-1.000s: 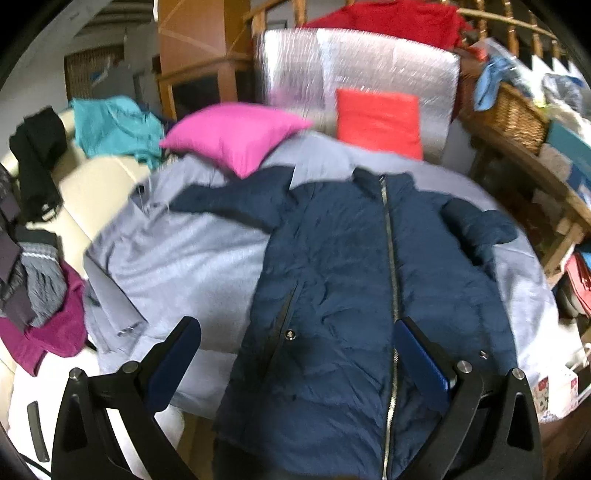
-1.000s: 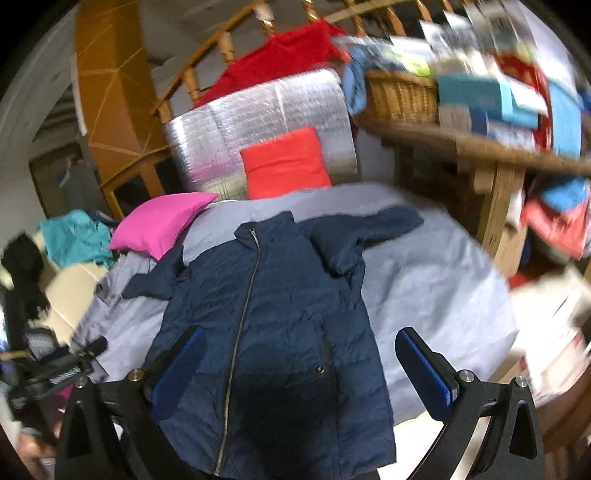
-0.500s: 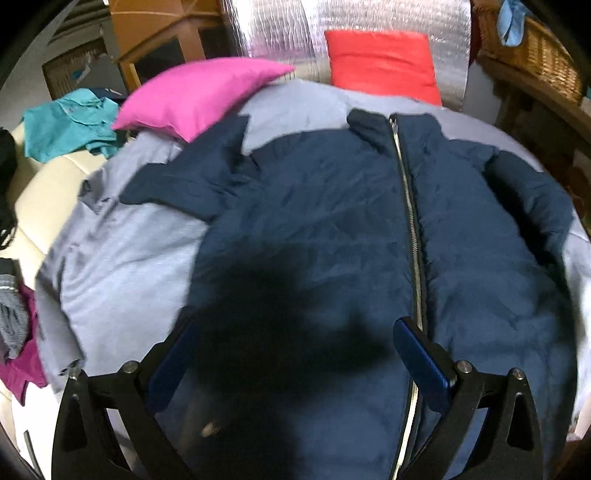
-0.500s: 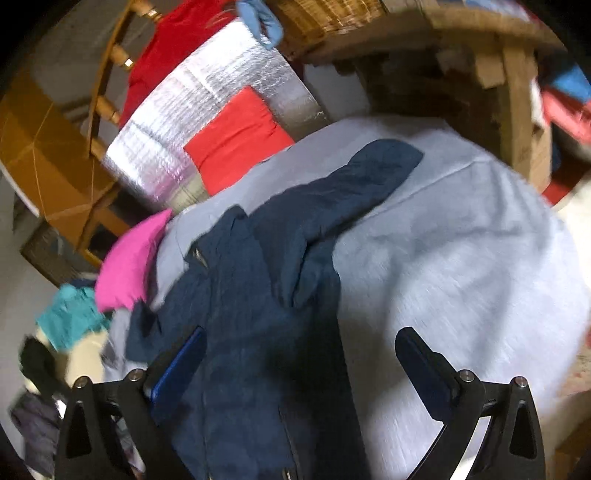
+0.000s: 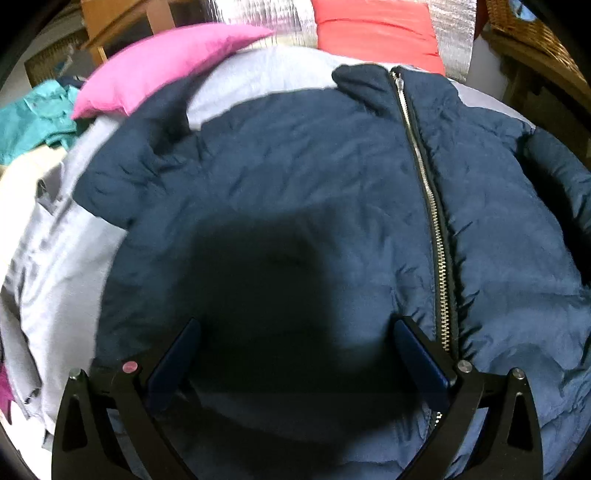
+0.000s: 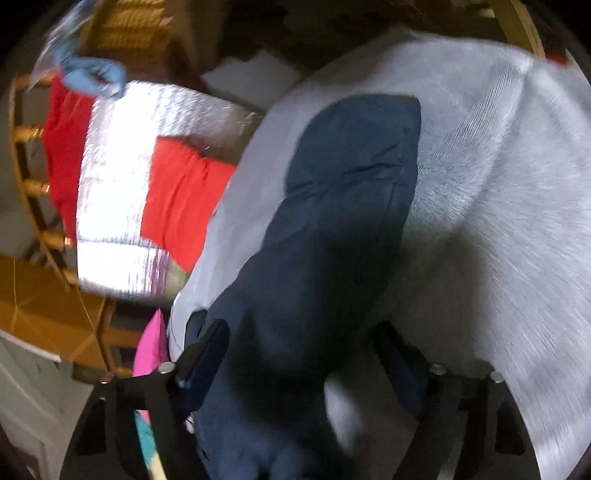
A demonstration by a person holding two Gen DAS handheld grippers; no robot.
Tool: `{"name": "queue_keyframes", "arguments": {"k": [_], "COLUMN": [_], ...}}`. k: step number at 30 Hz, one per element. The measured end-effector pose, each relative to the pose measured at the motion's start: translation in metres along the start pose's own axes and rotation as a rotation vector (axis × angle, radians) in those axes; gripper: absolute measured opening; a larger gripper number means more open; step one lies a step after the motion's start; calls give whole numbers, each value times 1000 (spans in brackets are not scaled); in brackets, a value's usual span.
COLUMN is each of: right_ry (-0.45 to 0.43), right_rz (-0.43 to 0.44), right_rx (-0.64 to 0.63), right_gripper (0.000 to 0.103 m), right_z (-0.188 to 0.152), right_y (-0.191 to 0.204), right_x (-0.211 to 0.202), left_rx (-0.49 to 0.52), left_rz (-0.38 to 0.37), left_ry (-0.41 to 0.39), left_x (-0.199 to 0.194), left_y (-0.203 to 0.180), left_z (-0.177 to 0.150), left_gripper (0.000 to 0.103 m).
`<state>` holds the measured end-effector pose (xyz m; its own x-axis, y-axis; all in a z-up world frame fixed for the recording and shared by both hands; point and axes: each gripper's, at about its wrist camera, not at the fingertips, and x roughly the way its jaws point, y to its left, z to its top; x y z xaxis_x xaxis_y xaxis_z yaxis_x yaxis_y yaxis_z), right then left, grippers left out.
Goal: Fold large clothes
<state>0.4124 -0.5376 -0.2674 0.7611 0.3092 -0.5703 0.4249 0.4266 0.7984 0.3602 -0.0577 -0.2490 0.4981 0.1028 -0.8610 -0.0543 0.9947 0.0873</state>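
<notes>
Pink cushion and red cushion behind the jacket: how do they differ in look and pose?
The pink cushion lies flat, a corner resting on the grey sheet close to the navy jacket; the red cushion stands propped against the silver foil panel further back. The pink one looks puffier, the red one flatter and squarer. Both are plain, single-coloured and clear of the jacket.
</notes>
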Motion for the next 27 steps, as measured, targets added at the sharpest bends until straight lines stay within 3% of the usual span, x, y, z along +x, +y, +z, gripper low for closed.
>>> {"name": "queue_keyframes", "arguments": {"k": [4,6,10,15,21,24,26,27], "right_ry": [7,1,-82,-40,120,202,284,323], "right_rz": [42,32,47,160,255,253,234,220], "right_rx": [58,40,-144,-299,-364,-337,-284,-254], "right_gripper": [41,32,30,30,30,33,52,78], "right_z": [18,19,5,-41,-133,-183,-214,-225], "right_y": [-4,1,51,120,170,169,160,156], "right_x": [23,25,-1,-17,4,36,67,81], "left_rx": [-33,-30,-44,-61,-140,-200,-226,-230], "left_rz": [-50,-54,-65,-88,52,79,87,91], "left_ry": [18,19,40,78,-130,-170,-177,-179], "left_x": [4,4,4,-6,-53,-64,-67,-65], "left_y": [8,8,12,26,77,107,123,127], "left_z": [-1,-3,-2,4,18,16,14,13], "left_gripper": [103,103,103,103,103,103,103,103]}}
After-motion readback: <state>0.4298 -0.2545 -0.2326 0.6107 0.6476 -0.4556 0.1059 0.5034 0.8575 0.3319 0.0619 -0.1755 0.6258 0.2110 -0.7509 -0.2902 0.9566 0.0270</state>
